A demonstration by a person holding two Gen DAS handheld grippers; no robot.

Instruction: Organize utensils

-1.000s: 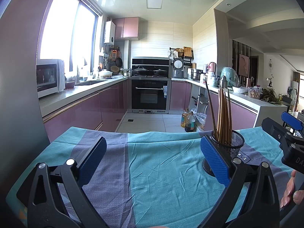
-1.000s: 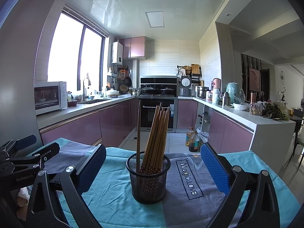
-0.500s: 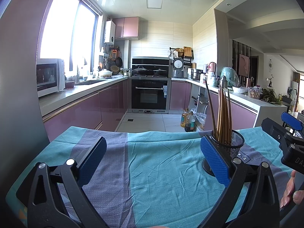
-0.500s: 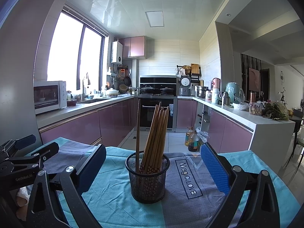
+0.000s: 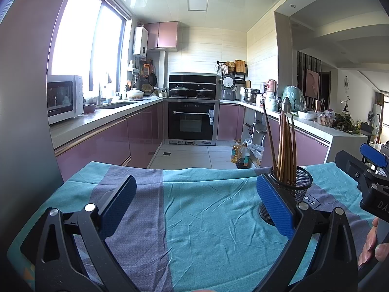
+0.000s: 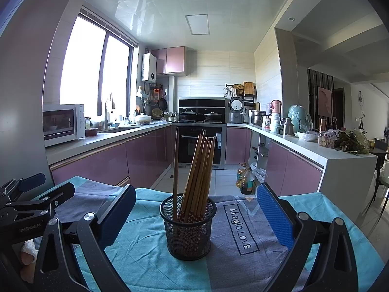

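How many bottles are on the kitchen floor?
2. Both stand together on the floor by the right-side cabinets: the lighter bottle behind, the darker bottle in front. Others may be hidden lower down, out of view.

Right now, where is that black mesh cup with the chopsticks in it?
The black mesh cup stands upright on the teal and grey cloth, centred ahead of the right gripper, beside the "Magic.LOVE" print. In the left wrist view it sits far right.

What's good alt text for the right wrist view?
A black mesh holder of upright wooden chopsticks stands on a teal and grey cloth, centred between the open right tool. A kitchen lies beyond.
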